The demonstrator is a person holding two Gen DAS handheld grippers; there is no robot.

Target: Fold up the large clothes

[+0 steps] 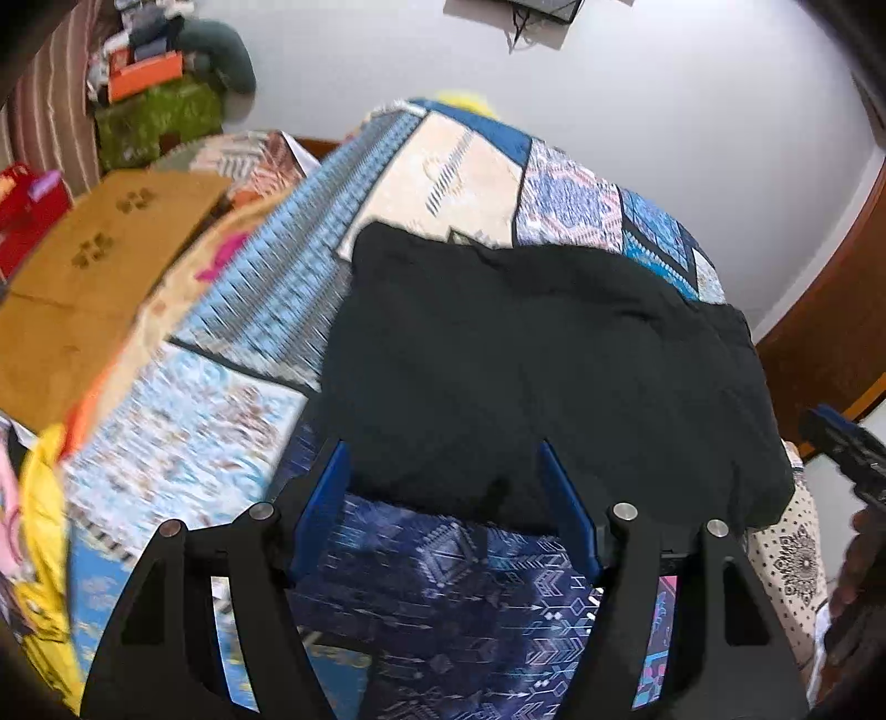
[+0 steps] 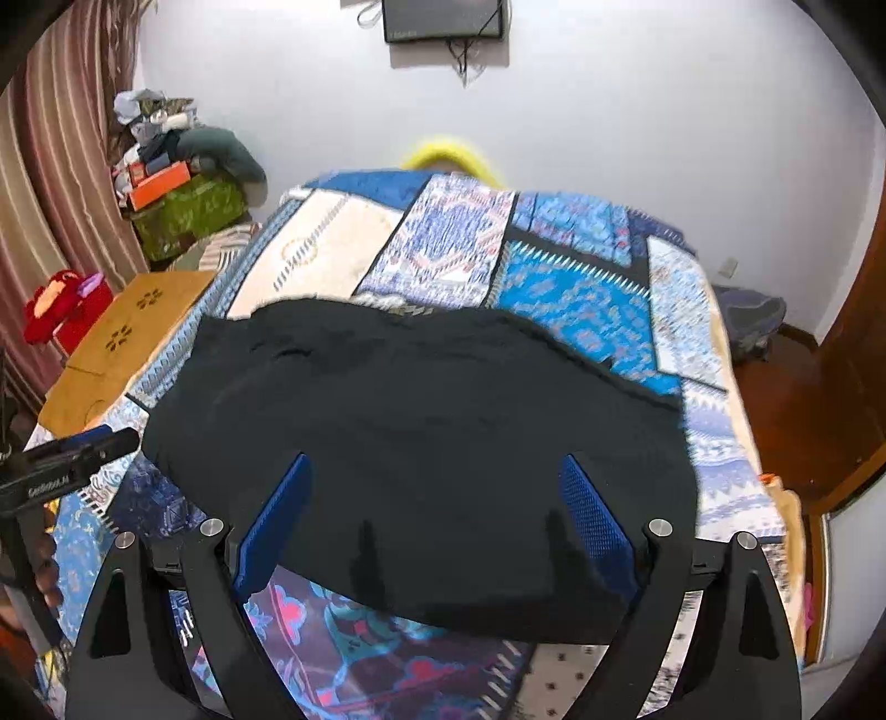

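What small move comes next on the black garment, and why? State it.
Probably lower both onto the near hem: the black garment lies folded on the patchwork quilt, while the left hand-held gripper and right hand-held gripper hover open above that edge, gripping nothing.

One black garment (image 2: 421, 421) on one quilt (image 2: 581, 288), two grippers (image 1: 443, 476) (image 2: 437, 487), one cardboard box (image 2: 127, 338), one wall screen (image 2: 443, 19).

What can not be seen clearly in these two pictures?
- Black garment: its kind and its folds; the dark cloth shows no detail in either view.
- Yellow thing: hidden behind the bed's far edge.
- Wall screen: cut off by the top edge.
- Left view's left side: blurred.
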